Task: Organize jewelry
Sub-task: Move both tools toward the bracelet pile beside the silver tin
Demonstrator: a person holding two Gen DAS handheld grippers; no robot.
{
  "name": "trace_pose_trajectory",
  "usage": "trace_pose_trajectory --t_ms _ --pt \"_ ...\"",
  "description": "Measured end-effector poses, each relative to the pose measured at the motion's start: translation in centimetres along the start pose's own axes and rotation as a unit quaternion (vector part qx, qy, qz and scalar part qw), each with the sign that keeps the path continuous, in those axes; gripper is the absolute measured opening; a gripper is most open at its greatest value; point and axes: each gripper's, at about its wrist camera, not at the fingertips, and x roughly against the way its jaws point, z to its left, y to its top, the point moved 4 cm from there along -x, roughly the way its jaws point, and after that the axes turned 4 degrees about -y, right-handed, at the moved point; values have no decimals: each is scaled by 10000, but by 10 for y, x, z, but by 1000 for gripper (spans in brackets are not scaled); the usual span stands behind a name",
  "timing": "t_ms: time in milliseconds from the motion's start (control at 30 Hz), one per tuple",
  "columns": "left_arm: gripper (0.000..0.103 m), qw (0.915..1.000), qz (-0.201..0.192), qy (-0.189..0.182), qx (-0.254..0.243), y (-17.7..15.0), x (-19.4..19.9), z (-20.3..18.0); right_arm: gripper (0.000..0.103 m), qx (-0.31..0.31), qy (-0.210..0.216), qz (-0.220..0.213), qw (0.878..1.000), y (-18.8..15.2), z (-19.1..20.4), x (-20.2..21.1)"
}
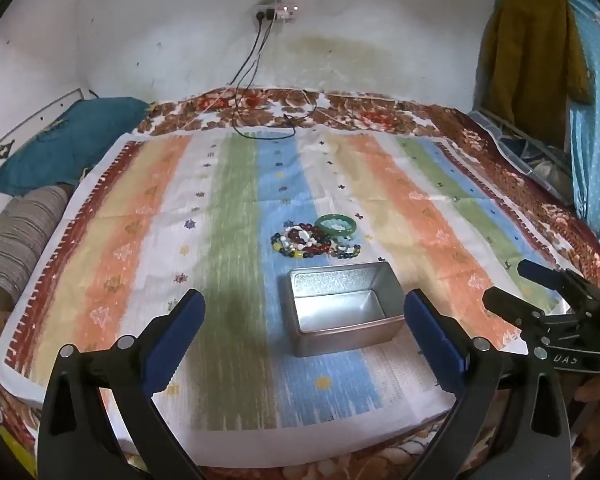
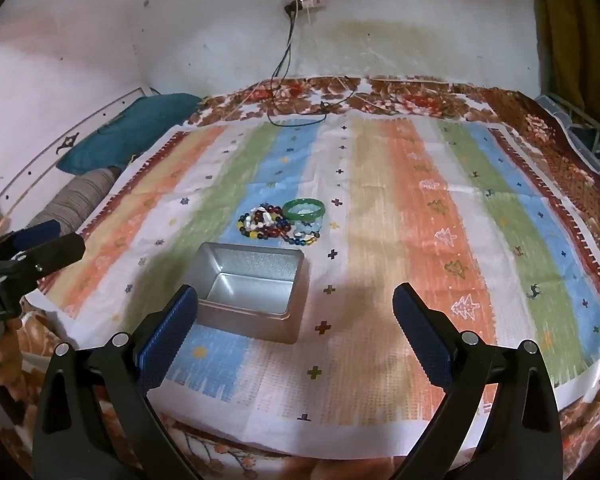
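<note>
Nothing sorted yet; left gripper (image 1: 304, 312) fingers wide, empty; metal tin (image 1: 342, 312) near centre on the bed's striped cloth (image 1: 228, 208), empty; bracelet pile (image 1: 314, 240) just beyond it, untouched; right gripper (image 2: 296, 308) fingers wide, empty.

Left gripper (image 1: 304, 312) tilted downward, blue-padded jaws spread wide and empty, right gripper (image 2: 294, 308) alongside at matching tilt, jaws equally wide, nothing between the pads

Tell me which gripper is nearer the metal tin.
Neither clearly. The tin lies between the open left gripper's fingertips, toward the right one; from the right gripper, it sits by the left fingertip.
</note>
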Motion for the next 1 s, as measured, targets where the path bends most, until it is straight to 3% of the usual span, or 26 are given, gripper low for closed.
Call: trace_pose_trajectory --t_ms 233,1000 --pt "97 9998 179 -10 108 0 -4 4 99 2 -55 -22 10000 0 -1 -1" --pt "97 9997 222 84 -5 2 -5 2 99 -54 -67 47 10000 1 -4 -6"
